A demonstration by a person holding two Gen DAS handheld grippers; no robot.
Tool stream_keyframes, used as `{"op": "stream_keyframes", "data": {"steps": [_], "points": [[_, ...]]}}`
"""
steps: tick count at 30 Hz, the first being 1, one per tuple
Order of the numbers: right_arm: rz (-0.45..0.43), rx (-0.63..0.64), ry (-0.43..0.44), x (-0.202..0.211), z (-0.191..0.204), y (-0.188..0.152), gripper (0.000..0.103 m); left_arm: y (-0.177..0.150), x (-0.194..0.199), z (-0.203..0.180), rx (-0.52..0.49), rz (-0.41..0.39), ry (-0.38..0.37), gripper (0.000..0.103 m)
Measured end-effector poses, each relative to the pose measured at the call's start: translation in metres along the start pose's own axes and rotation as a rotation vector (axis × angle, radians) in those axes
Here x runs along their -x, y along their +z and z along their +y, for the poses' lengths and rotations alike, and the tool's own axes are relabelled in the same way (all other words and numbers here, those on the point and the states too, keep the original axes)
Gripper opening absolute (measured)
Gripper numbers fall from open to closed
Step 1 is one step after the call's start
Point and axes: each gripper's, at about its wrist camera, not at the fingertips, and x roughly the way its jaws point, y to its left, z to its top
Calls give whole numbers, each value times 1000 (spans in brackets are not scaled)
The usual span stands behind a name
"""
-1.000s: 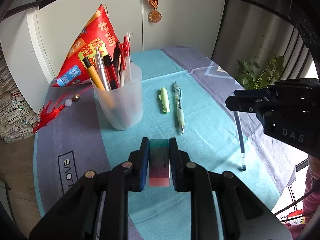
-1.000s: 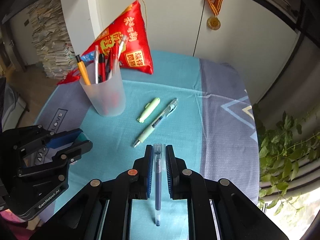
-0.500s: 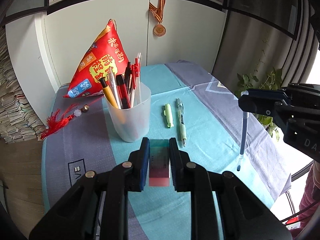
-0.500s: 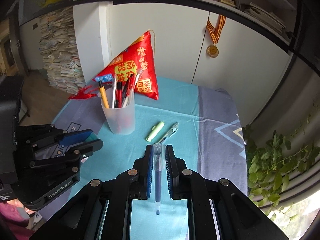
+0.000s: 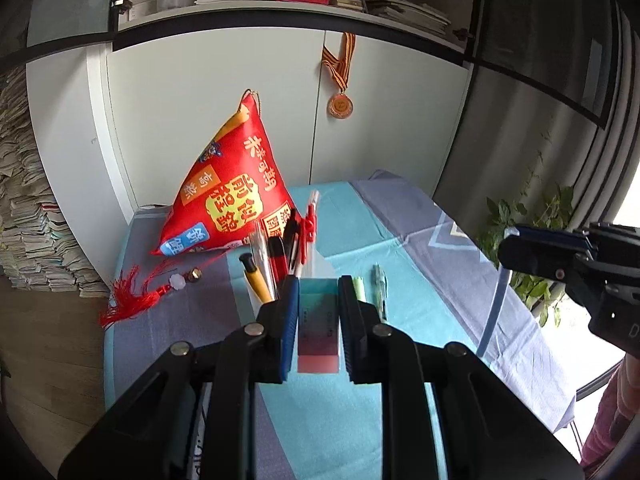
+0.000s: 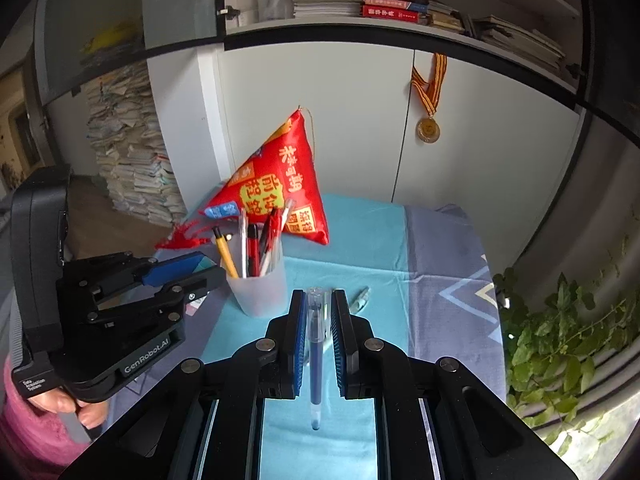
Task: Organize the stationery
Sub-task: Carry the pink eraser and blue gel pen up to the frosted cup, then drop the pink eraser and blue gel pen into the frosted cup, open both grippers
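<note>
My left gripper [image 5: 318, 292] is shut on a teal-and-pink eraser [image 5: 318, 332], held above the table just in front of the frosted pen cup [image 6: 259, 290]. That cup holds several pens [image 5: 280, 252]. The right gripper [image 6: 315, 300] is shut on a clear blue gel pen [image 6: 315, 356], which hangs tip down between the pads. In the left wrist view the pen [image 5: 493, 308] slants down from the right gripper [image 5: 510, 250] at the right edge. A green highlighter [image 5: 360, 286] and a green pen [image 5: 379, 292] lie on the cloth right of the cup.
A red triangular pouch [image 5: 236, 196] with a red tassel [image 5: 128, 300] sits behind the cup. The table [image 5: 400, 240] wears a teal and grey cloth. White cupboard doors with a medal [image 5: 340, 104], paper stacks [image 5: 28, 220] at left, a plant [image 6: 560, 340] at right.
Both grippers have risen with their loads still held; the table and cup sit lower and farther in each view. The cup has slid partly behind the left gripper's fingers.
</note>
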Motion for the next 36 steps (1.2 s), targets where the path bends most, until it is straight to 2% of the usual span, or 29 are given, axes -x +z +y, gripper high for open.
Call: {"op": "stream_keyframes", "data": {"steps": [6, 13, 15, 25, 34, 36], "points": [[-15, -63, 30, -8, -5, 22, 13, 24, -28, 14, 81, -9, -10, 18], [-37, -103, 40, -9, -9, 36, 13, 12, -58, 20, 99, 22, 11, 18], [-43, -114, 38, -10, -12, 40, 13, 10, -58, 23, 95, -4, 28, 18], [-93, -158, 69, -12, -10, 67, 13, 6, -49, 30, 126, -72, -12, 19], [-100, -152, 95, -29, 6, 84, 13, 8, -29, 44, 152, -81, -38, 18], [-103, -155, 97, -33, 9, 87, 13, 7, -24, 45, 152, -83, -25, 19]]}}
